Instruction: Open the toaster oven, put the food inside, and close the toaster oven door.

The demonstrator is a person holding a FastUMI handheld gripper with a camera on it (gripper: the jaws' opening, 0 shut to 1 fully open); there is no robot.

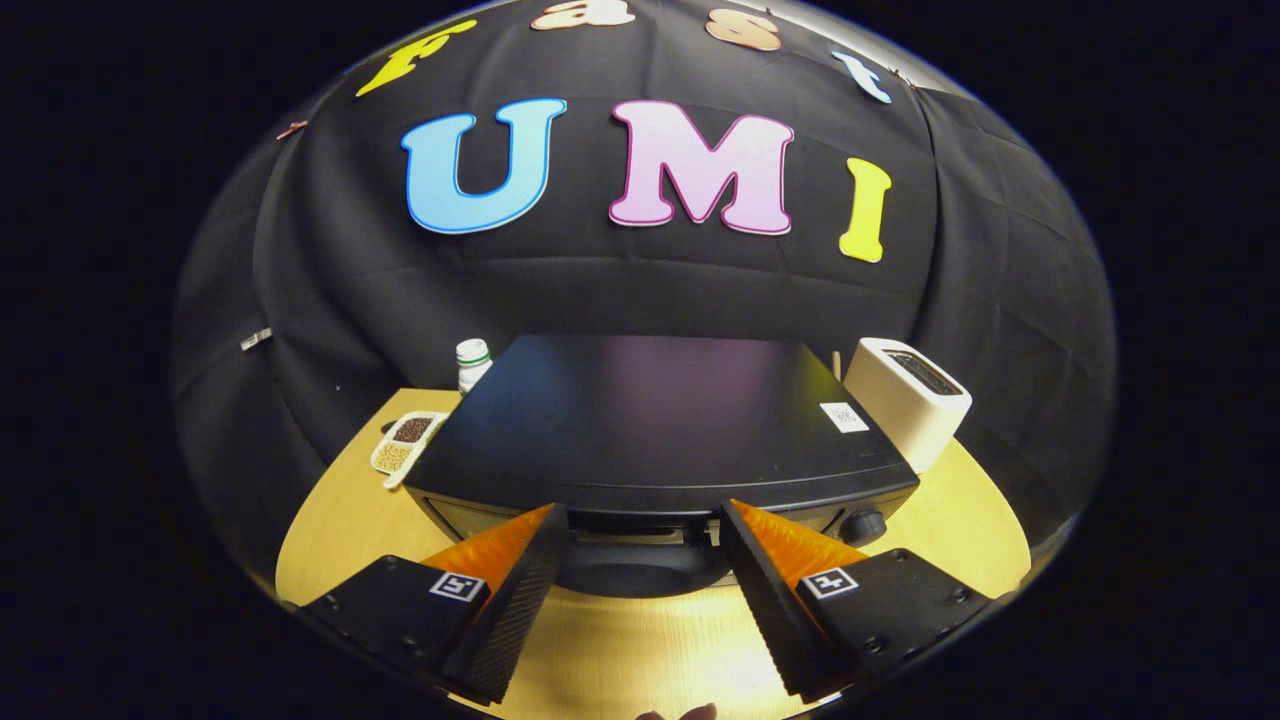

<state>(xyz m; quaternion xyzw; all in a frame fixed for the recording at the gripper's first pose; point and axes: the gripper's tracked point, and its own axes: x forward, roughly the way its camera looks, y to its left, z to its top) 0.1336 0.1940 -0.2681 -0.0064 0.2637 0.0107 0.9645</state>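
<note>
Gripper lined up on the toaster oven's door handle, fingers apart and empty.

The toaster oven [655,420] sits square ahead of the gripper [640,575] on the tabletop [340,520], its top seen from slightly above and its front face turned toward the fingers. The door handle [640,560], a dark bar along the upper front, runs crosswise to the fingers and lies just ahead of them, in the open gap between the tips; neither finger touches it. The door appears closed, so opening seems to be the step in hand. A control knob [865,524] sits beyond the right finger. A white toaster [908,400] stands beside the oven's right rear corner; a divided dish of food [405,443] and a small bottle [472,362] lie off its left side, well apart from the gripper.
</note>
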